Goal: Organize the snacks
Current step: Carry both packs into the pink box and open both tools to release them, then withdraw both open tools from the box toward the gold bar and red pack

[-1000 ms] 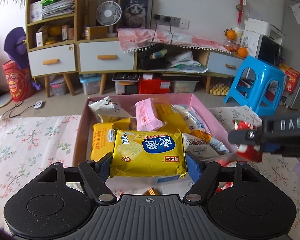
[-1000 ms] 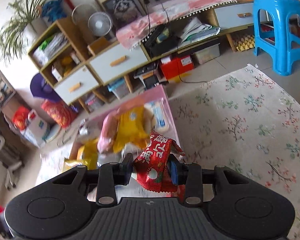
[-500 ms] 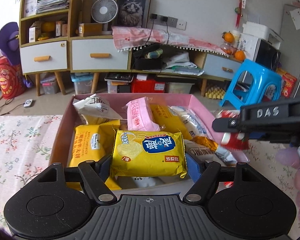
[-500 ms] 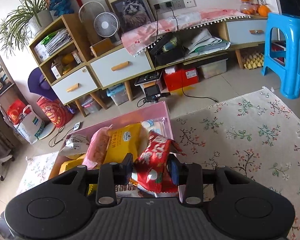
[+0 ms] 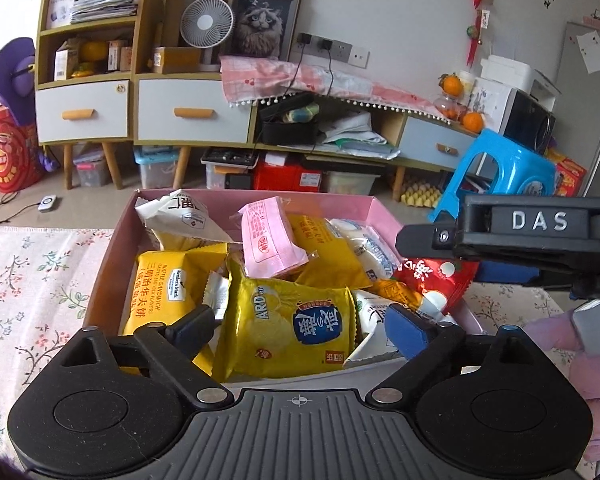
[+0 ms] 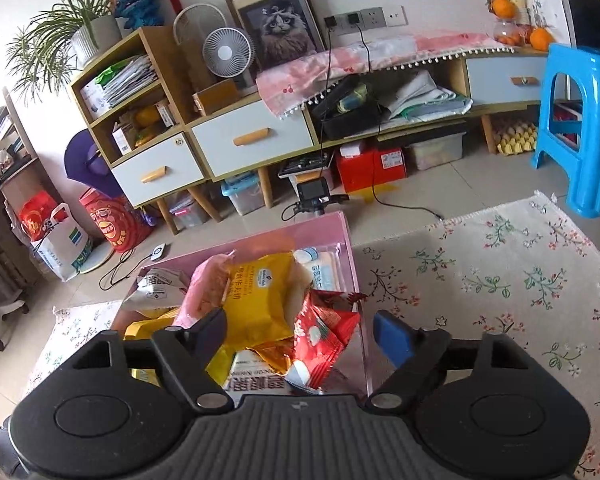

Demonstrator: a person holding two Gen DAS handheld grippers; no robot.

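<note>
Both your grippers — left gripper (image 5: 300, 326), right gripper (image 6: 300, 330) — stand spread, pinching nothing; yellow packet (image 5: 288, 322) and red packet (image 6: 322, 338) lie in the pink box (image 5: 384, 210) at twelve o'clock — nearly finished, apparently.

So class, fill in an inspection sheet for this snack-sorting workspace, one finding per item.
Surface: floral cloth.
Job's things: pink box full of snacks; yellow packet and red packet lie in it.
Clutter: nothing seen on the cloth.
Grippers: left gripper open around the yellow packet; right gripper open over the red packet.
Cables: black cable on the floor.
Surroundings: blue stool, fan, drawers.
</note>
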